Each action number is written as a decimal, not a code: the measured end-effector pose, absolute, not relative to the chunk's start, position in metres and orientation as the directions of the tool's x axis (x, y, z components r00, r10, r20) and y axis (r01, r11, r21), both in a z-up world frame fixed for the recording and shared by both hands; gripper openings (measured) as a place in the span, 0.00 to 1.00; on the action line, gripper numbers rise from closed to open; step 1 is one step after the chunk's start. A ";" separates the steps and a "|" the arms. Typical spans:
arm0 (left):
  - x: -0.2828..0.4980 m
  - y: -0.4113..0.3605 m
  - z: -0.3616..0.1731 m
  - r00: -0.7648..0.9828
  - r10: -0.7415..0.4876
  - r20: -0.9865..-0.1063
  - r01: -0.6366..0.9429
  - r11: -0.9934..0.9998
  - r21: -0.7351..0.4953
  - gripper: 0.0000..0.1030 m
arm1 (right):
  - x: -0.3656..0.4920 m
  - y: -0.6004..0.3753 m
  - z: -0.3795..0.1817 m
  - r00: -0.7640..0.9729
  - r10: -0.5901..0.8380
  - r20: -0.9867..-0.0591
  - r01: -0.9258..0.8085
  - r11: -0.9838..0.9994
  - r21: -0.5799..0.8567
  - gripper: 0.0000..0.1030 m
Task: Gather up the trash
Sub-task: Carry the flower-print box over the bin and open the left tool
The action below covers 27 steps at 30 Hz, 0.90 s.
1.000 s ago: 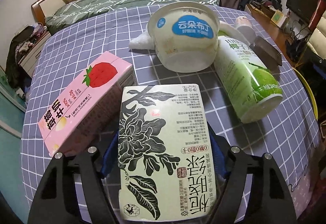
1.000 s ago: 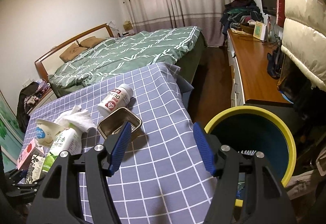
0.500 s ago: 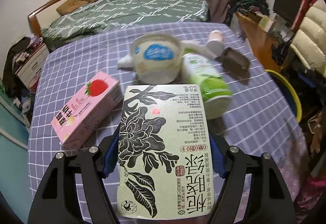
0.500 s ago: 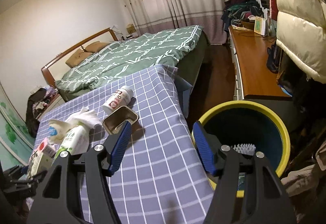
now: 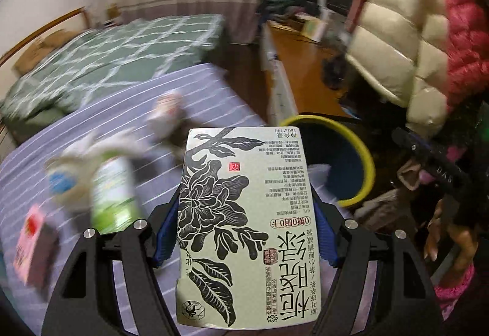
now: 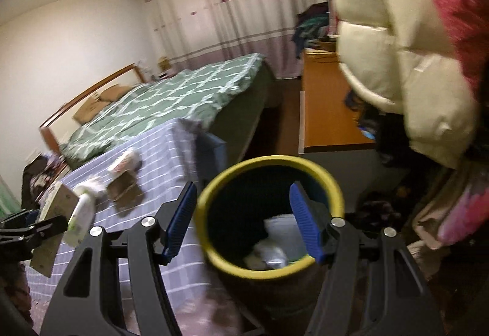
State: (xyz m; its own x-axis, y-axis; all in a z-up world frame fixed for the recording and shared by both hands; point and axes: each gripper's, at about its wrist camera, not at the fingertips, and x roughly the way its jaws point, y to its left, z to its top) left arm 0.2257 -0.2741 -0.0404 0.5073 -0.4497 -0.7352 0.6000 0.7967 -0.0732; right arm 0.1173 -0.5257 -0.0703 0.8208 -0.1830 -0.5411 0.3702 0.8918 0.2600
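A: Trash in hand: pale green tea carton with black flower print [image 5: 244,229], clamped between blue pads of left gripper [image 5: 244,232]. Lifted off checked purple tablecloth [image 5: 195,97] since a second ago, swung toward yellow-rimmed dark bin [image 5: 363,152].

B: Right gripper [image 6: 241,219]?

A: Jaws apart, empty, now hovering over same bin [image 6: 214,192]; white scraps already inside.

B: Remaining?

A: Green bottle [image 5: 114,192], white cup [image 5: 61,180], pink strawberry carton [image 5: 30,241] on cloth. Drop likely next.
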 end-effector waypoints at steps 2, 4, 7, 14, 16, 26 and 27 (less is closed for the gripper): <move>0.231 -0.313 -0.046 0.469 -0.472 -0.747 0.645 0.760 -0.075 0.70 | 0.109 -0.537 -0.071 0.816 -0.206 -0.541 0.395 0.881 0.261 0.59; 0.236 -0.344 -0.054 0.447 -0.478 -0.756 0.670 0.739 -0.071 0.70 | 0.102 -0.546 -0.072 0.809 -0.229 -0.542 0.417 0.872 0.255 0.59; 0.248 -0.394 -0.070 0.412 -0.479 -0.775 0.707 0.705 -0.059 0.70 | 0.094 -0.558 -0.073 0.805 -0.247 -0.540 0.437 0.862 0.258 0.59; 0.277 -0.455 -0.095 0.364 -0.504 -0.783 0.725 0.681 -0.102 0.75 | 0.085 -0.569 -0.066 0.806 -0.283 -0.520 0.466 0.845 0.262 0.59; 0.285 -0.457 -0.097 0.394 -0.501 -0.770 0.712 0.697 -0.088 0.82 | 0.085 -0.569 -0.062 0.808 -0.292 -0.512 0.469 0.844 0.260 0.59; 0.269 -0.351 -0.046 0.576 -0.548 -0.607 0.631 0.770 -0.097 0.92 | 0.108 -0.544 -0.069 0.814 -0.227 -0.535 0.414 0.872 0.260 0.62; 0.264 -0.332 -0.040 0.603 -0.543 -0.584 0.616 0.782 -0.090 0.93 | 0.111 -0.539 -0.069 0.815 -0.216 -0.538 0.403 0.877 0.260 0.62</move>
